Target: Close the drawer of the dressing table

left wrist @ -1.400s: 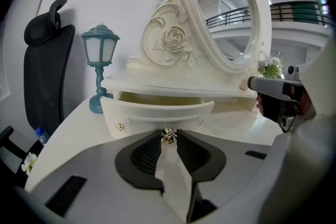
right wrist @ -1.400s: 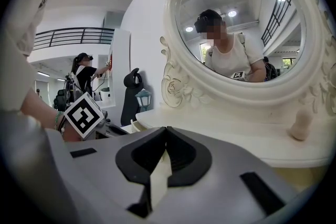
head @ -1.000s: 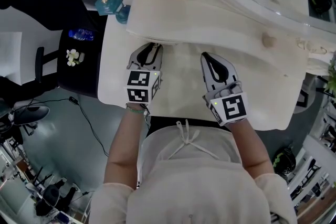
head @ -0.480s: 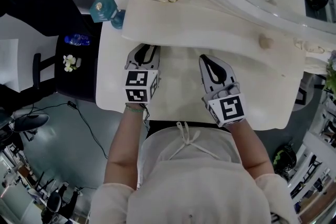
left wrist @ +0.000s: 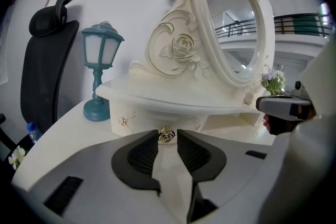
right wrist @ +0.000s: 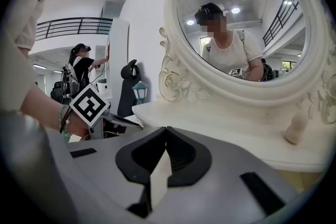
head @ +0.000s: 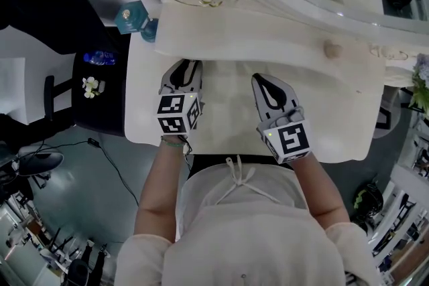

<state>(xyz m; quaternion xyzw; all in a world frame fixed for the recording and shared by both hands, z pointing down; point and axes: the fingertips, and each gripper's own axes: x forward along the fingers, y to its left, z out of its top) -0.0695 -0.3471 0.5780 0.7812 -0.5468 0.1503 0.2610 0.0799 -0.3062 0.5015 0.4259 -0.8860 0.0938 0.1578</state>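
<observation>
The white dressing table (head: 147,110) carries a raised shelf (head: 268,33) and an oval mirror (right wrist: 241,23). The drawer front (left wrist: 144,119) sits under that shelf, and in the head view the shelf hides it. My left gripper (left wrist: 168,134) holds its small gold knob (left wrist: 167,135) between its fingertips, both pads touching it. From above, the left gripper (head: 186,67) reaches just under the shelf edge. My right gripper (head: 263,81) rests over the tabletop to the right, its jaws together and empty (right wrist: 166,129). A second small knob (left wrist: 122,121) shows further left.
A teal lantern lamp (left wrist: 100,73) stands at the table's left rear corner (head: 132,15). A black chair (head: 40,3) and a water bottle (head: 97,58) are left of the table. Small flowers (left wrist: 273,81) and a rounded finial (head: 332,49) sit to the right on the shelf.
The head view drifts a little, so the table sits slightly higher in the picture. Both grippers keep their places and their jaws look the same.
</observation>
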